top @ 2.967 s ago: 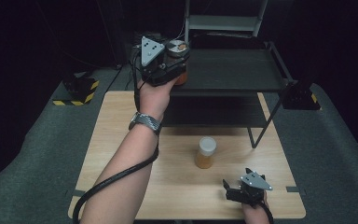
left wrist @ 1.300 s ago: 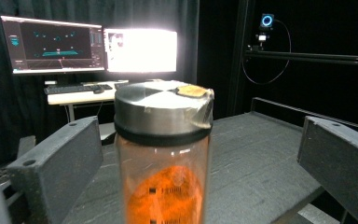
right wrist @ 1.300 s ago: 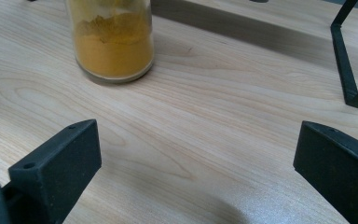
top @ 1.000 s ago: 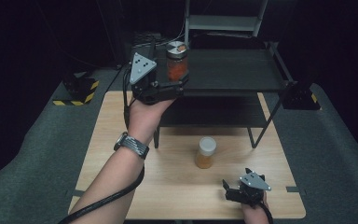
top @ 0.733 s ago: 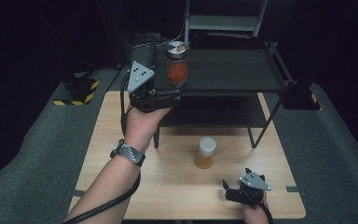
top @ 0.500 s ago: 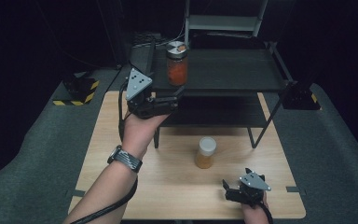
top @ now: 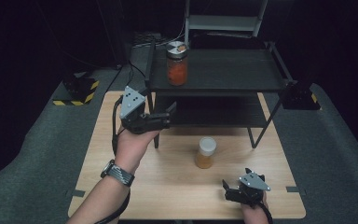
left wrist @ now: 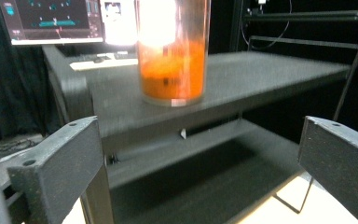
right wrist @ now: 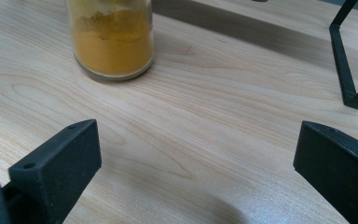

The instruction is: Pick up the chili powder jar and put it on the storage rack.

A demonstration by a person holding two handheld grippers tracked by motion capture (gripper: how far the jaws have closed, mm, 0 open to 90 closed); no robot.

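Though motion-blurred, jar (left wrist: 172,51) top cropped.

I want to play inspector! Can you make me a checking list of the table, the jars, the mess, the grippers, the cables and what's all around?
Surface: wooden table, bare and tidy; a black two-level shelf rack stands at its far side.
Job's things: orange jar upright on the rack's top shelf; yellow powder jar upright on the table.
Clutter: nothing seen.
Grippers: left gripper open, holding nothing, near the rack's front left corner; right gripper open, low at the table's near edge, facing the yellow jar.
Cables: a black cable trails from the left gripper.
Surroundings: grey cloth around the table, a yellow-and-black striped block, dark background.
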